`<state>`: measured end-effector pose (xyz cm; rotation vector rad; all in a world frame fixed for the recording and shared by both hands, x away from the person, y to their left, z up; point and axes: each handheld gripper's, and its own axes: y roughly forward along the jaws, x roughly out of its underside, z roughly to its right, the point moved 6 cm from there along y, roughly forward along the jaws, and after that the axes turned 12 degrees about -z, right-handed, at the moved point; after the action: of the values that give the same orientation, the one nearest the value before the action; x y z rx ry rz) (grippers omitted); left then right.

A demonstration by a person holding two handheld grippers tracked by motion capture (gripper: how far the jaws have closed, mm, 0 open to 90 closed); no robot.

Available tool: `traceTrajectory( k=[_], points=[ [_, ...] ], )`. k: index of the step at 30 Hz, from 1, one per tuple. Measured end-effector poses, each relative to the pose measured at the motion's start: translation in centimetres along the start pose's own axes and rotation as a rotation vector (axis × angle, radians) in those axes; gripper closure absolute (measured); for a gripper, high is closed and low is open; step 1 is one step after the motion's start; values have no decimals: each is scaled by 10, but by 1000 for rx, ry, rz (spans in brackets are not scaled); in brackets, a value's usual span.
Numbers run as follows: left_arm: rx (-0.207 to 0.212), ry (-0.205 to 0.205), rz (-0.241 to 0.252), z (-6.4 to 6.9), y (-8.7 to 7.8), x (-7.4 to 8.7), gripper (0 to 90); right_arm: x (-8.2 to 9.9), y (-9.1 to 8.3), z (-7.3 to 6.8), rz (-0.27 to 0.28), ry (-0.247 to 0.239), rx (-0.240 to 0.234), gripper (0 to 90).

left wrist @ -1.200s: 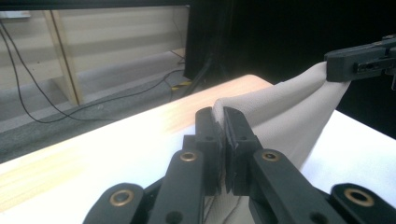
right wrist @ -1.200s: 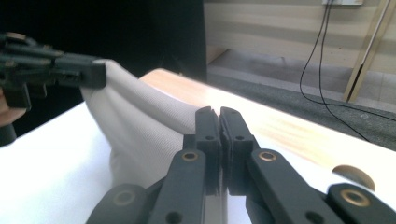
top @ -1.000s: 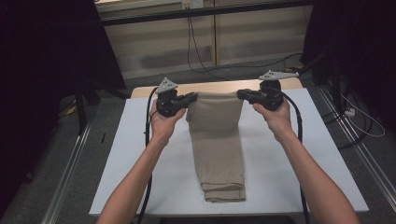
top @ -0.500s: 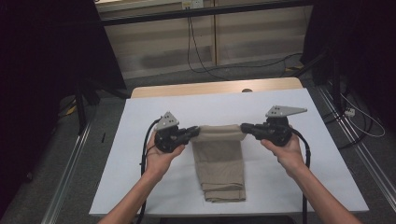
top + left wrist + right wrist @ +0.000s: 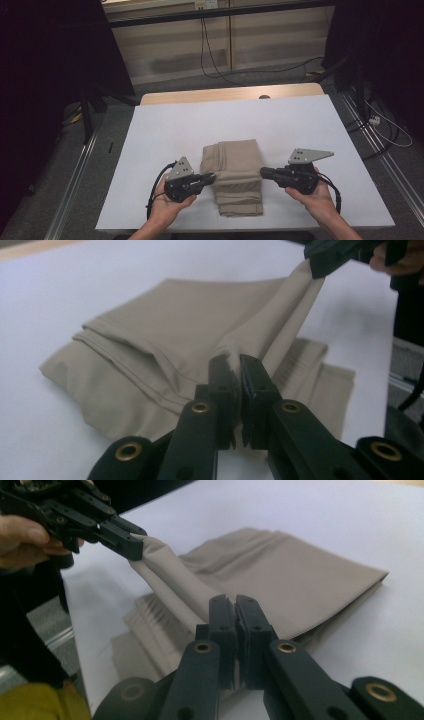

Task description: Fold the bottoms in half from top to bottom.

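Folded beige fabric trousers (image 5: pixel 235 175) are lying on the white bench (image 5: pixel 160 135), between both grippers. The left gripper (image 5: pixel 212 176) is pinching one corner of the folded edge. The right gripper (image 5: pixel 263 173) is pinching the opposite corner.

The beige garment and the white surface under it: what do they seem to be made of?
Beige garment: apparently a soft, thin woven or knit fabric, matte; it drapes and creases where both tools pinch it, with stitched seams visible. White surface: smooth, matte sheet or board, possibly laminate; it lies flat, without wrinkles.
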<state>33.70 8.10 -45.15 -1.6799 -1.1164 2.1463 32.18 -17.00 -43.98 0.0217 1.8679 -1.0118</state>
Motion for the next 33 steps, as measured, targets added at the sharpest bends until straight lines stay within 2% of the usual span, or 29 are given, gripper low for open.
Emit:
traceTrajectory(
  k=[1, 5, 6, 7, 9, 11, 13, 14, 15, 17, 18, 19, 20, 22, 23, 26, 27, 31, 32, 33],
  points=[
    [3, 5, -3, 2, -1, 2, 852, 5, 1, -3, -19, -6, 9, 868],
    [15, 18, -16, 17, -6, 13, 851, 20, 1, -17, -53, 3, -8, 868],
    [34, 10, -23, 23, -6, 17, 850, 24, 1, -21, -59, 5, -15, 867],
    [37, 13, -28, 25, -6, 21, 849, 29, 1, -26, -72, 0, -11, 867],
    [61, 4, -54, 32, -5, 30, 842, 38, 3, -33, -87, 1, -17, 863],
    [79, 29, -86, 38, -4, 36, 830, 47, 4, -39, -115, 7, -14, 857],
    [90, 20, -94, 39, -4, 40, 789, 54, 5, -42, -133, 3, -13, 817],
    [86, 13, -81, 38, -4, 39, 747, 55, 4, -42, -130, 9, -9, 755],
    [69, 2, -67, 36, -5, 38, 684, 55, 4, -40, -123, 26, -12, 696],
    [36, -43, -41, 29, -8, 34, 466, 52, 3, -38, -99, 30, -8, 589],
    [22, -56, -34, 26, -9, 34, 411, 50, 1, -35, -77, 37, 17, 537],
    [-4, -61, -31, 20, -10, 33, 392, 49, 0, -33, -63, 42, 28, 501],
    [-50, -74, -19, 12, -12, 32, 356, 48, -1, -30, -44, 48, 47, 461],
    [-125, -110, 8, -5, -17, 31, 252, 46, -5, -21, -14, 60, 120, 337],
    [-144, -117, 20, -10, -19, 31, 195, 45, -8, -17, -2, 76, 149, 323],
    [-206, -171, 64, -27, -27, 32, 130, 44, -15, -7, 35, 111, 210, 232],
    [-222, -185, 72, -32, -30, 33, 103, 44, -18, -4, 53, 122, 232, 226],
    [-258, -253, 120, -43, -41, 38, 54, 44, -29, 9, 96, 149, 301, 163],
    [-272, -252, 115, -45, -43, 40, 45, 45, -32, 14, 96, 144, 335, 159],
    [-281, -264, 120, -47, -45, 42, 43, 46, -35, 18, 103, 160, 356, 154]
  ],
)
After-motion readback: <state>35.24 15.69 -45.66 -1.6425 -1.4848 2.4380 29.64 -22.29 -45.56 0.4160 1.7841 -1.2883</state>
